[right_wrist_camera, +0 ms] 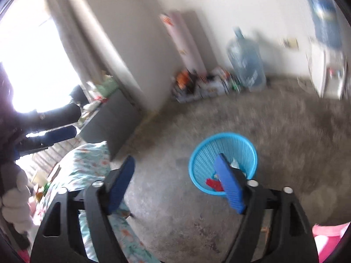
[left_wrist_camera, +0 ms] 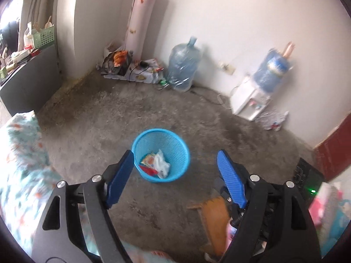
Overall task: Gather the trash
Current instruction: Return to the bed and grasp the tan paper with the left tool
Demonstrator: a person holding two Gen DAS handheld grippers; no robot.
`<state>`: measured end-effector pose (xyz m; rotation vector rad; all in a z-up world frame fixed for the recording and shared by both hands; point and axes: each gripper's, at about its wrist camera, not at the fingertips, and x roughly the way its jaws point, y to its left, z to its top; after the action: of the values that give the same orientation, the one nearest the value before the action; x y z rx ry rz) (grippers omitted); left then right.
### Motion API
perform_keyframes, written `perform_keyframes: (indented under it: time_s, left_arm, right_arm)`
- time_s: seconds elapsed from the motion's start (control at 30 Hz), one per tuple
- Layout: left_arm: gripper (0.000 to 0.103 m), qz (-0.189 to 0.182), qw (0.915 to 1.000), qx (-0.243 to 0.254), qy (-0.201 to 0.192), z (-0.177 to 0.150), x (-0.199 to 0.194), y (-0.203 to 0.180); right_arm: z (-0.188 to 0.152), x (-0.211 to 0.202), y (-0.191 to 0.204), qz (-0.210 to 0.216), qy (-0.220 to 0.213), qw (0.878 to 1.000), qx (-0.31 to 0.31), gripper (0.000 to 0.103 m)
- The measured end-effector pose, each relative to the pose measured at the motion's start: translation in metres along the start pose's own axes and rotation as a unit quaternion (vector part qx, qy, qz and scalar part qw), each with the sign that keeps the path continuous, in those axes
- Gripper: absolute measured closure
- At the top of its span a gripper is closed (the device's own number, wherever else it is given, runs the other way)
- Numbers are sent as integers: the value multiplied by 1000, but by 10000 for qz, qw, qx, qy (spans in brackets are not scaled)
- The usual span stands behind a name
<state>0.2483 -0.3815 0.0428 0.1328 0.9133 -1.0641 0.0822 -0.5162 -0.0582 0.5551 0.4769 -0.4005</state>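
A blue mesh waste basket stands on the bare concrete floor, holding a white crumpled bag, a red wrapper and a printed packet. My left gripper hangs above and in front of it, blue pads wide apart, nothing between them. In the right wrist view the same basket sits lower right, partly behind one blue finger. My right gripper is open and empty too. The left gripper's fingers show at the far left of that view.
A floral-patterned bed cover lies at the left. A large water bottle, a water dispenser, a rolled mat and a pile of packets line the far wall. A dark cabinet stands left; a wooden stool sits low right.
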Motion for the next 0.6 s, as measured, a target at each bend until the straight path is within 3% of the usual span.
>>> perform_keyframes:
  time_s: [0.13, 0.27, 0.33, 0.47, 0.6]
  left_arm:
    - [24, -182, 9978, -46, -643, -32, -111, 13]
    - [20, 152, 9904, -132, -1366, -77, -201, 33]
    - [20, 511, 9832, -286, -1726, -105, -247, 47]
    - [20, 1159, 9594, -1020, -2362, -167, -327, 86]
    - [20, 1740, 9360, -1557, -2635, -230, -380, 113]
  right_arm:
    - [-1, -59, 49, 151, -570, 9963, -623, 9]
    - [-8, -97, 86, 503, -715, 9903, -1077, 7]
    - [-14, -110, 103, 704, -710, 9864, -1306, 7]
    - [-29, -123, 137, 1156, -604, 9787, -1585, 7]
    - [-48, -118, 175, 1440, -12, 9722, -1846, 7]
